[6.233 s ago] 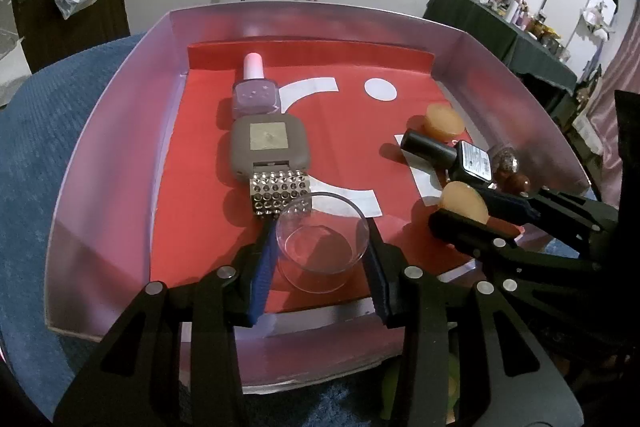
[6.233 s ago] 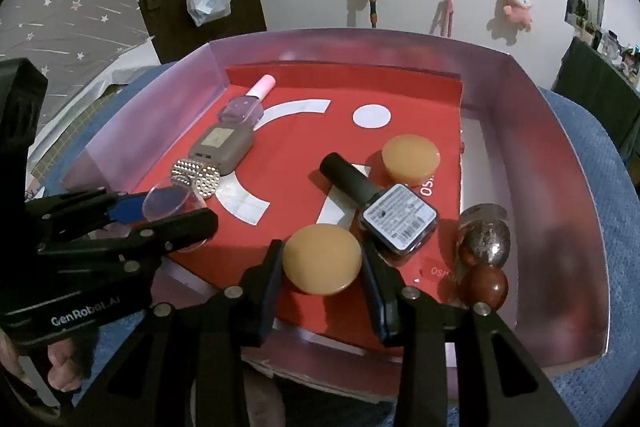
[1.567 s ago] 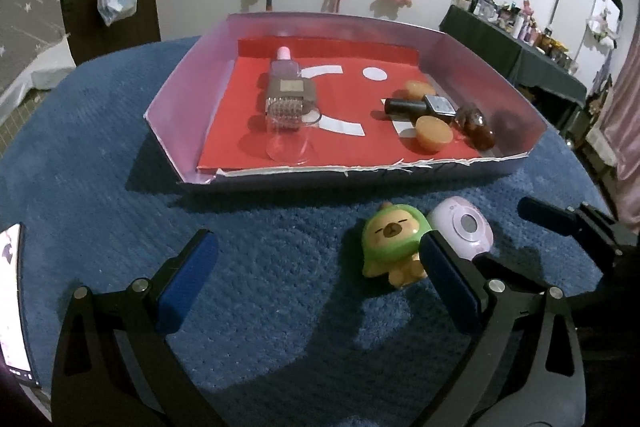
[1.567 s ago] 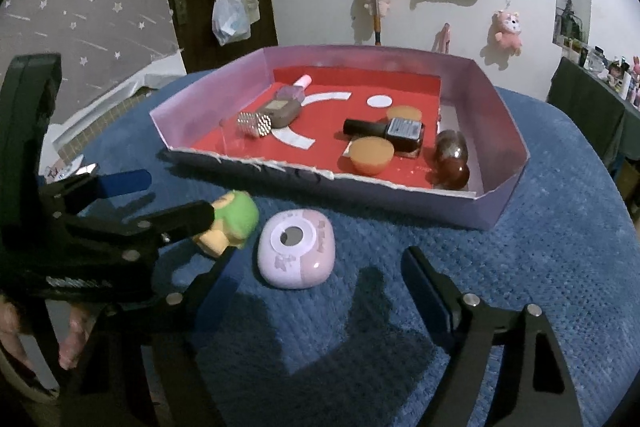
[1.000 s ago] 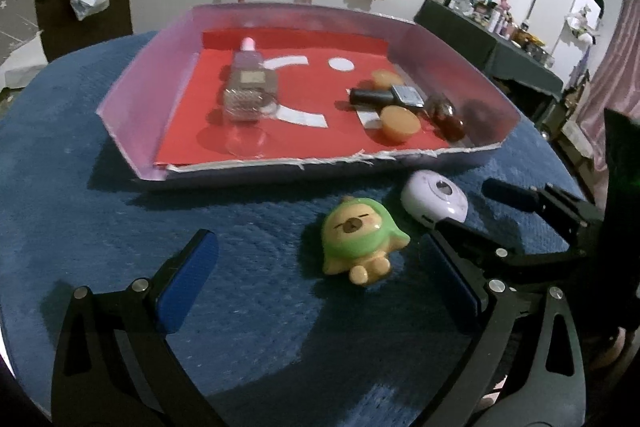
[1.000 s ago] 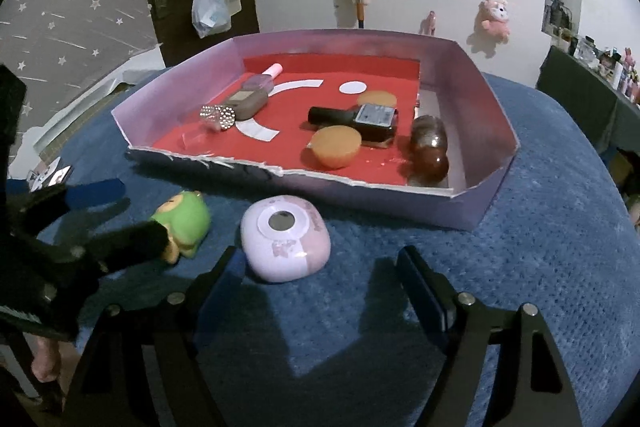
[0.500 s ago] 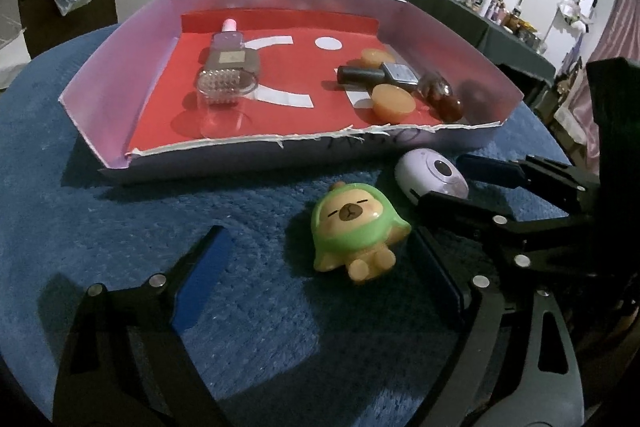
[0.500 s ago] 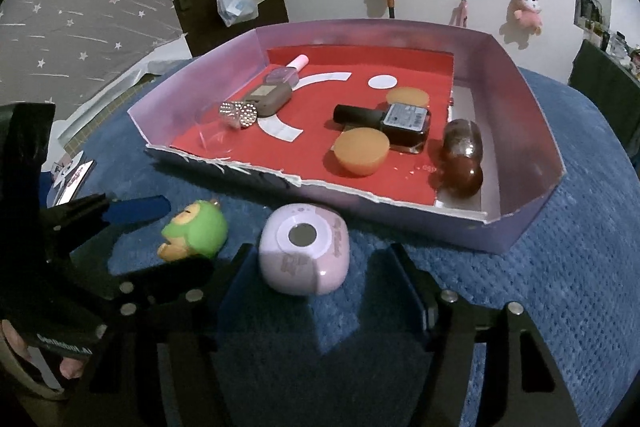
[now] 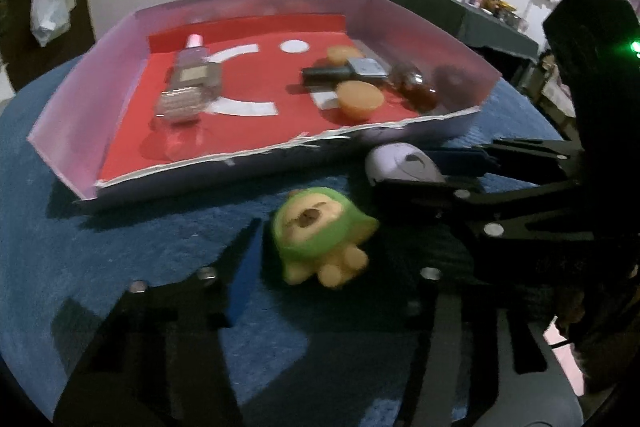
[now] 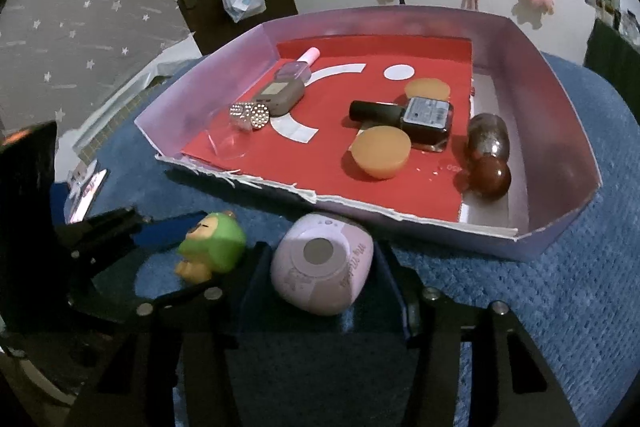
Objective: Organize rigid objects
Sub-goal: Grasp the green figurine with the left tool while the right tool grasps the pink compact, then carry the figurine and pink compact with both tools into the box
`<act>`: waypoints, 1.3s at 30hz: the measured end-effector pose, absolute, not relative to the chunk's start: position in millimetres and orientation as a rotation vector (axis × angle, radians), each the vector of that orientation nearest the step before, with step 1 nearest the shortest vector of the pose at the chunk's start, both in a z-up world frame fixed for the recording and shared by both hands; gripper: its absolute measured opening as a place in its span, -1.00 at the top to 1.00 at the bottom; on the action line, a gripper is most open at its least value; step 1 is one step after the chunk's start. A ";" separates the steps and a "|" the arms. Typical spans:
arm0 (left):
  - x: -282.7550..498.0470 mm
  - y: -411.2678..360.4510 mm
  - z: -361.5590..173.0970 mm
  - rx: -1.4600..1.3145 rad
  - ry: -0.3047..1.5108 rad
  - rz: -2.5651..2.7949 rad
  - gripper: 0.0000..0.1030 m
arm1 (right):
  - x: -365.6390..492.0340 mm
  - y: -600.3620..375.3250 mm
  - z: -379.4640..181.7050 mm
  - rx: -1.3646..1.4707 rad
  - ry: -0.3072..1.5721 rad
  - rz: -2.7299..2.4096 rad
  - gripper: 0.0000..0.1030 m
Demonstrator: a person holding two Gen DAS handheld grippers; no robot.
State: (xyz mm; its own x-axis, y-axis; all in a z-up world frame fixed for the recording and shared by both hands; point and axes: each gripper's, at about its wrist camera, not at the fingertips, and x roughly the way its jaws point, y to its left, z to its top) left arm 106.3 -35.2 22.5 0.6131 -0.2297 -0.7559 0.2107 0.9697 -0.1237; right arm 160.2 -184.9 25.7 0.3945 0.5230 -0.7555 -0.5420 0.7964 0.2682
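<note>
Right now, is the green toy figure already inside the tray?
No, the green toy figure sits on the blue cloth outside the tray, in front of its torn near wall.

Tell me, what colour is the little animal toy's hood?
Green hood on the animal toy, with a yellowish body; clearest in the left wrist view.

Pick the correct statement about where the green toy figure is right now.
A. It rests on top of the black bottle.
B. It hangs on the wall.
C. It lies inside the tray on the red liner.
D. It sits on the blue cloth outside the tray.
D: the green toy figure sits on the blue cloth, in front of the tray's near wall.
</note>
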 end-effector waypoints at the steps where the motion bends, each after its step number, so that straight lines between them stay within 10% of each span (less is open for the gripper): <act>1: 106.4 -36.9 22.9 -0.012 0.873 -0.251 0.08 | 159.9 -187.1 26.1 -0.013 0.950 0.671 -0.07; 39: 94.0 -21.9 80.6 -0.079 0.744 -0.260 0.09 | 123.9 -202.3 86.9 0.043 0.807 0.723 -0.07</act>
State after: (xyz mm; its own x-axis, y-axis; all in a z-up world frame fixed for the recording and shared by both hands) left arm 94.0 -21.9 80.6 0.7053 -0.2611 -0.6591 0.2056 0.9651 -0.1623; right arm 123.9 -202.3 86.9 0.4685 0.6047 -0.6441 -0.5735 0.7627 0.2989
